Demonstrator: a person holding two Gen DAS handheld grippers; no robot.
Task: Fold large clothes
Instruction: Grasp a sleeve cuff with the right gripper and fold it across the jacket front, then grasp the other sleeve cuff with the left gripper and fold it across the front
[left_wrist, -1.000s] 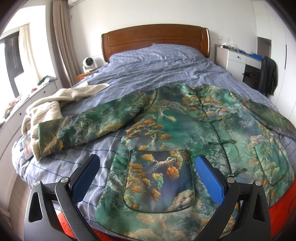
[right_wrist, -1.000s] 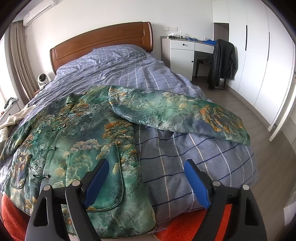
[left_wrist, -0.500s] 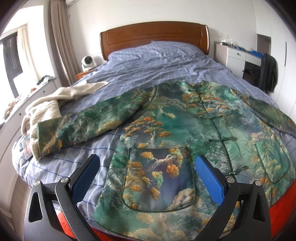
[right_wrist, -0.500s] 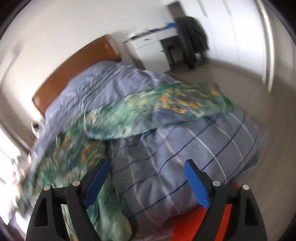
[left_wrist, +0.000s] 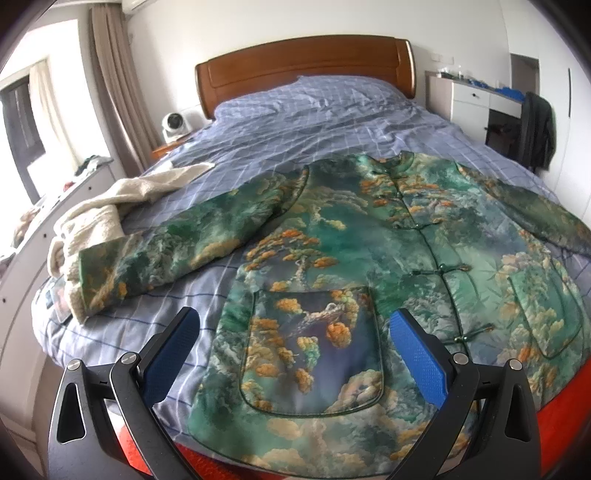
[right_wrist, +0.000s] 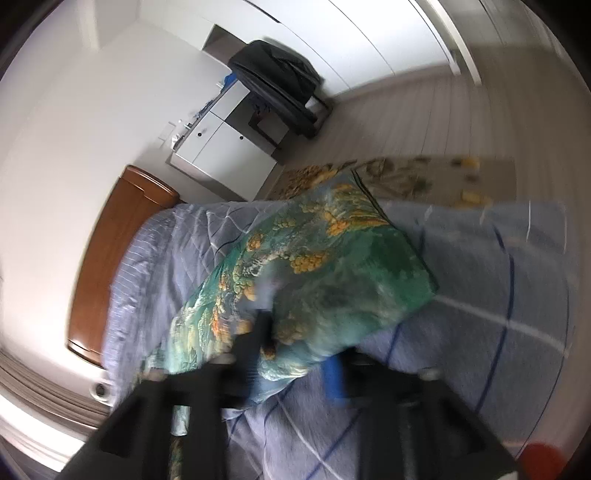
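Note:
A green brocade jacket (left_wrist: 388, 258) with orange tree patterns lies face up on the bed, sleeves spread to both sides. My left gripper (left_wrist: 295, 350) is open and empty, hovering over the jacket's lower left pocket near the bed's foot. In the blurred, tilted right wrist view, my right gripper (right_wrist: 299, 354) has its jaws around the edge of the jacket's right sleeve (right_wrist: 332, 266), the sleeve cloth lying between the blue pads (right_wrist: 334, 380). How far the jaws have closed is unclear.
A cream fleece blanket (left_wrist: 99, 221) lies at the bed's left edge by the left sleeve cuff. The wooden headboard (left_wrist: 306, 62) is at the far end. A white desk (right_wrist: 221, 147) and a chair with a dark coat (right_wrist: 280, 85) stand right of the bed.
My right gripper has swung right, rolled and dropped onto the right sleeve, its jaws narrowing around the cloth. The left gripper has barely moved and stays open.

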